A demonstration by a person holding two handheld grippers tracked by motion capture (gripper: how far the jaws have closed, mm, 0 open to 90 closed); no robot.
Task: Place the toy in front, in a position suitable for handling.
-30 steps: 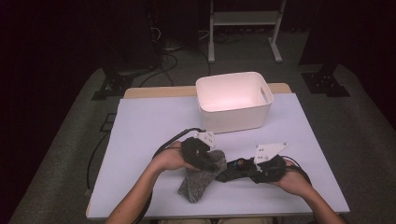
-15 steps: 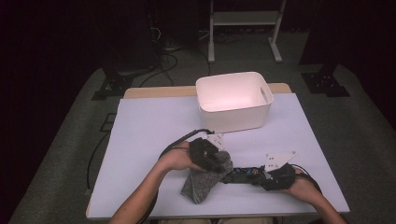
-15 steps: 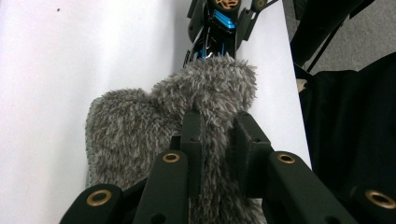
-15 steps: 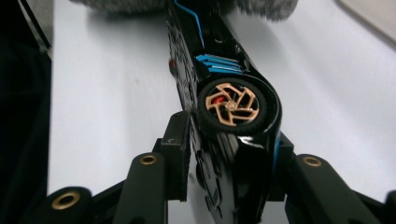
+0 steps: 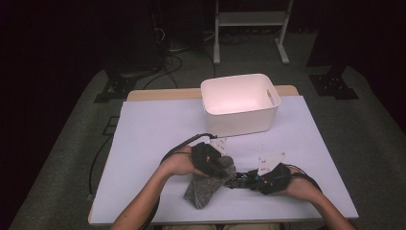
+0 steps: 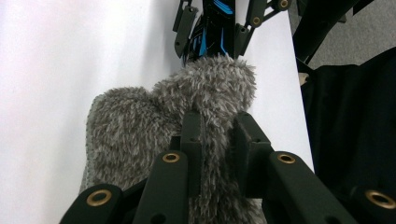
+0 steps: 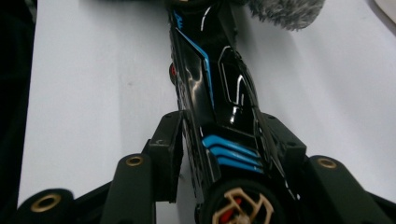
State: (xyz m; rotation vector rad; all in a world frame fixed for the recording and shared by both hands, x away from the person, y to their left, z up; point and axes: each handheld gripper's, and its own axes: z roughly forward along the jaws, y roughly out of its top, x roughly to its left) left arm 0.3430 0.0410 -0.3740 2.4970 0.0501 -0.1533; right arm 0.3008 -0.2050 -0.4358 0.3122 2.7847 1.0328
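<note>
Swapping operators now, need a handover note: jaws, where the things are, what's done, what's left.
Left gripper: shut on the grey fuzzy pouch, pinching its edge and holding it on the white table cover.
Right gripper: jaws either side of the black-and-blue toy car, just been opening; whether the pads still press on it can't be told.
The car lies on the table, its nose at the pouch's mouth, which hides the tip.
White bin stands at the far side, apparently empty.
Done: car brought to the pouch opening.
Left, probably: push it fully in, then perhaps bin it.
</note>
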